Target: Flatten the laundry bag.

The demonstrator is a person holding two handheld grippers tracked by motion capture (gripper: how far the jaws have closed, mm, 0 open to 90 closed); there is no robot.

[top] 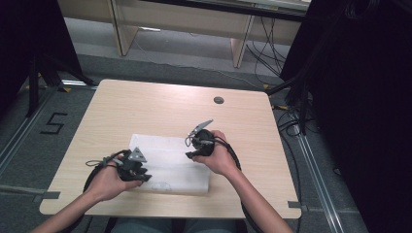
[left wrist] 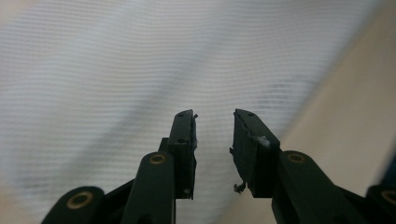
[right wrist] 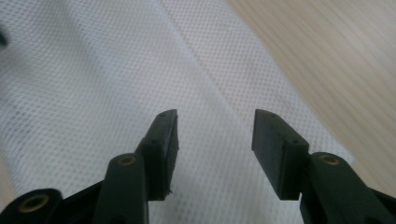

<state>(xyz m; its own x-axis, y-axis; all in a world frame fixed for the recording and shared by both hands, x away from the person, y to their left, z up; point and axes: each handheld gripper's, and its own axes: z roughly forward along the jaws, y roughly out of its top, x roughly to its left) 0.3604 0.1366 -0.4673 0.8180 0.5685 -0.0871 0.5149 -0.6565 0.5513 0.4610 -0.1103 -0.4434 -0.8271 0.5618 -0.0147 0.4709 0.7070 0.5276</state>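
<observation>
Both grippers, left gripper [left wrist: 214, 122] and right gripper [right wrist: 215, 122], gape over white mesh cloth [top: 170, 162]

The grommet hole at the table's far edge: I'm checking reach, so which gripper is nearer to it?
Right. The right gripper sits over the white mesh cloth's far right part, closer to the grommet hole; the left gripper is at the cloth's near left edge.

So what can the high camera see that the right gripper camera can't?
The high view alone takes in the whole table, both hands, the left tongs over the near-left part of the white mesh cloth, a dark round spot on the tabletop, and the floor around. The right gripper view alone shows the cloth's tiny holes close up and the right tongs standing open above it. Both show the white cloth lying on the light wooden table.
</observation>
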